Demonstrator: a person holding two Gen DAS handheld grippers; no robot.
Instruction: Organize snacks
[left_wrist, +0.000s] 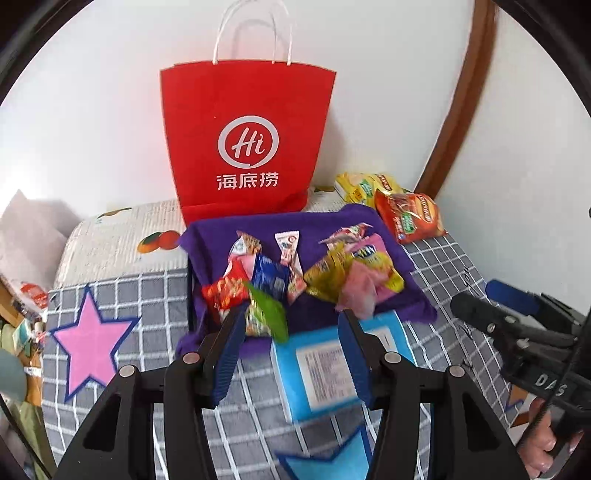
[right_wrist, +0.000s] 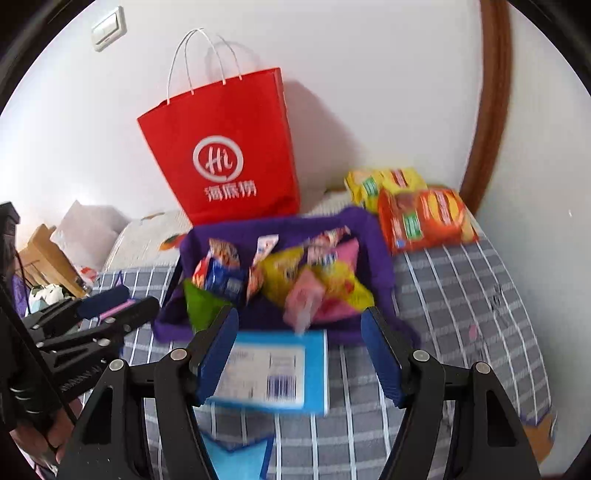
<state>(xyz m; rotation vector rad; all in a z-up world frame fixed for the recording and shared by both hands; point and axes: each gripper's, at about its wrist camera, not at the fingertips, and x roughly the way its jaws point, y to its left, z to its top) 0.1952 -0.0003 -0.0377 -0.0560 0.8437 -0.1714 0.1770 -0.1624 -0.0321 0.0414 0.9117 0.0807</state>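
A pile of small snack packets (left_wrist: 295, 273) lies on a purple cloth (left_wrist: 221, 236) on the bed, also in the right wrist view (right_wrist: 295, 277). A light blue box (left_wrist: 321, 373) lies in front of the cloth, seen too in the right wrist view (right_wrist: 273, 369). A red paper bag (left_wrist: 247, 140) stands upright behind by the wall (right_wrist: 221, 155). My left gripper (left_wrist: 291, 317) is open and empty above the box and the cloth's near edge. My right gripper (right_wrist: 299, 314) is open and empty above the box.
Yellow and orange noodle packs (left_wrist: 406, 206) lie at the back right of the bed (right_wrist: 417, 210). The bed has a grey checked cover (left_wrist: 147, 295) with a pink star (left_wrist: 88, 339). Clutter stands left of the bed (right_wrist: 44, 266). A white wall is behind.
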